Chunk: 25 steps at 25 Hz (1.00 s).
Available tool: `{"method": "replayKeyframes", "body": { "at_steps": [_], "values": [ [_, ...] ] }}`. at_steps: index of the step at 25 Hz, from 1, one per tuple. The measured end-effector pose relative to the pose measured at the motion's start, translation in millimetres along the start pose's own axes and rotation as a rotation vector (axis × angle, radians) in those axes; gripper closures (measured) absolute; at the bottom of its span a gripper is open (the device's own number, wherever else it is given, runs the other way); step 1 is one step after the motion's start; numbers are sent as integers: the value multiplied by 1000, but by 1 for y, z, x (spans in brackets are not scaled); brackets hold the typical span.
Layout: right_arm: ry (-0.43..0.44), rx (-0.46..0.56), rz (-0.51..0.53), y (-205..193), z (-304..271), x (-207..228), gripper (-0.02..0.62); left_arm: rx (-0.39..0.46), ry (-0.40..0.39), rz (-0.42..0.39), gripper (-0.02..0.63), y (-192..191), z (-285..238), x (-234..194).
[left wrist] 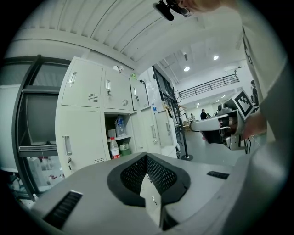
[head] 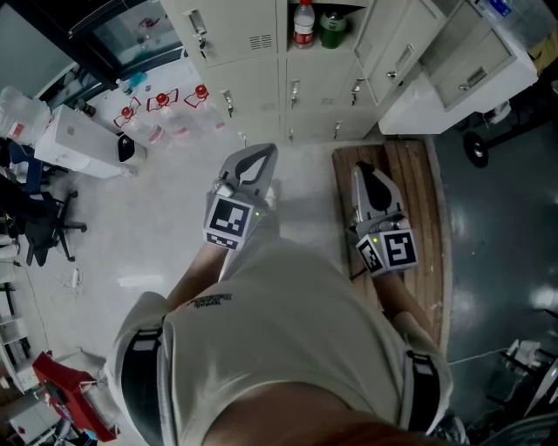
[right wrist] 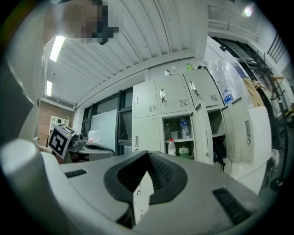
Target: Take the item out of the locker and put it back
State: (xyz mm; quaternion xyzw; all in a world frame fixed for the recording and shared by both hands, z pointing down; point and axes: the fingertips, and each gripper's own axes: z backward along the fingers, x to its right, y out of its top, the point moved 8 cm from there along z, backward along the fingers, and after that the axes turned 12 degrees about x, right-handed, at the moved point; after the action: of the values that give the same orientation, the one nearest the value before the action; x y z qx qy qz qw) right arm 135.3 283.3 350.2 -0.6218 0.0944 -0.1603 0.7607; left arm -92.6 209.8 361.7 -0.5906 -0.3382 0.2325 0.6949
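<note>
The grey lockers (head: 253,52) stand ahead, one compartment open. On its lower shelf are a red-capped bottle (head: 302,23) and a green jar (head: 332,28); the left gripper view shows both, the bottle (left wrist: 113,148) and the jar (left wrist: 124,148), with a water bottle (left wrist: 120,125) on the shelf above. The right gripper view has the same bottle (right wrist: 171,147) and jar (right wrist: 184,150). My left gripper (head: 260,157) and right gripper (head: 366,174) point level at the lockers, well short of them. Both are shut with nothing between the jaws.
A wooden board (head: 423,200) lies on the floor under my right gripper. The locker's open door (head: 397,57) swings out at the right, beside a white cabinet (head: 471,74). Red-marked bottles (head: 161,109) and an office chair (head: 44,228) stand at the left.
</note>
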Motion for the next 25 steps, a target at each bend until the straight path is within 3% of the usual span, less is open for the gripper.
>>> {"method": "replayKeyframes", "body": {
  "at_steps": [25],
  "values": [
    [-55,-52,-6,-38,-210,56,592,38,-64,42,594,-35,-145,-175]
  ]
}}
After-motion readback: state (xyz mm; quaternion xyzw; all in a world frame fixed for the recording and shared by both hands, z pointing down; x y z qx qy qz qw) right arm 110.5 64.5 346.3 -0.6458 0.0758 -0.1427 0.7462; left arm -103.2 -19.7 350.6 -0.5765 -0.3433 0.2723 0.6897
